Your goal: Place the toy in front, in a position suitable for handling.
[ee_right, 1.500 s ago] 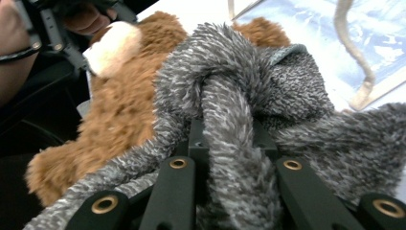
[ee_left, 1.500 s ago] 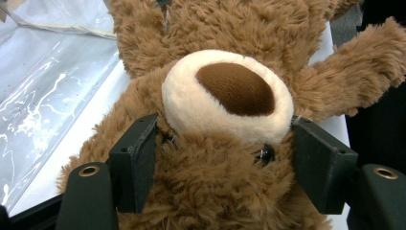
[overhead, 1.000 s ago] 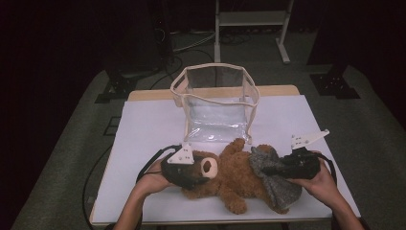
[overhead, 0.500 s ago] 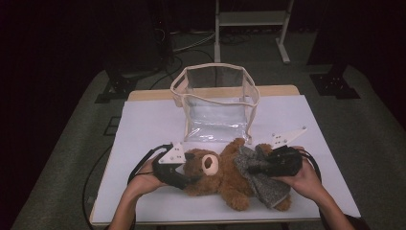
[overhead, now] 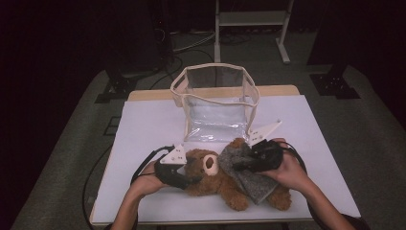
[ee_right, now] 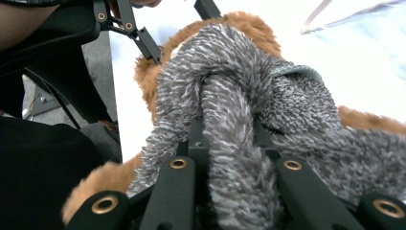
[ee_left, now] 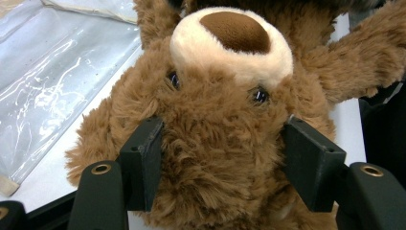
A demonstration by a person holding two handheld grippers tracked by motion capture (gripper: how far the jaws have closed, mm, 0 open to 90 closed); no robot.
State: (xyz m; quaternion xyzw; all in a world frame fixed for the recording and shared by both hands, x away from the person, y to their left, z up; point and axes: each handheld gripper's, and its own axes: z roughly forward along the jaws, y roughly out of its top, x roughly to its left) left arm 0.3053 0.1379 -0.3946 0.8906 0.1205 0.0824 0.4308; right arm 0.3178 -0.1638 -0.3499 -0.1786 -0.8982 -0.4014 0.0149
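Observation:
A brown teddy bear (overhead: 218,184) lies on its back on the white table (overhead: 153,124), muzzle up. My left gripper (overhead: 192,175) grips the bear's head (ee_left: 220,143) from the left; its jaws have just been closing, and both pads (ee_left: 143,158) press into the fur. A grey fuzzy garment (overhead: 249,172) drapes over the bear's body. My right gripper (overhead: 238,166) comes in from the right and is shut on a bunched fold of the grey garment (ee_right: 230,143), close to the bear's muzzle (overhead: 209,163).
A clear plastic bag with cream trim (overhead: 215,96) stands open just behind the bear, its clear side (ee_left: 57,72) close to the head. Bare table lies to the left and right. The person's forearms (overhead: 129,201) enter from the front edge.
My right gripper has moved left with the grey garment, drawing it up the bear's body towards the head. The left gripper has stayed at the head, and its jaws have narrowed.

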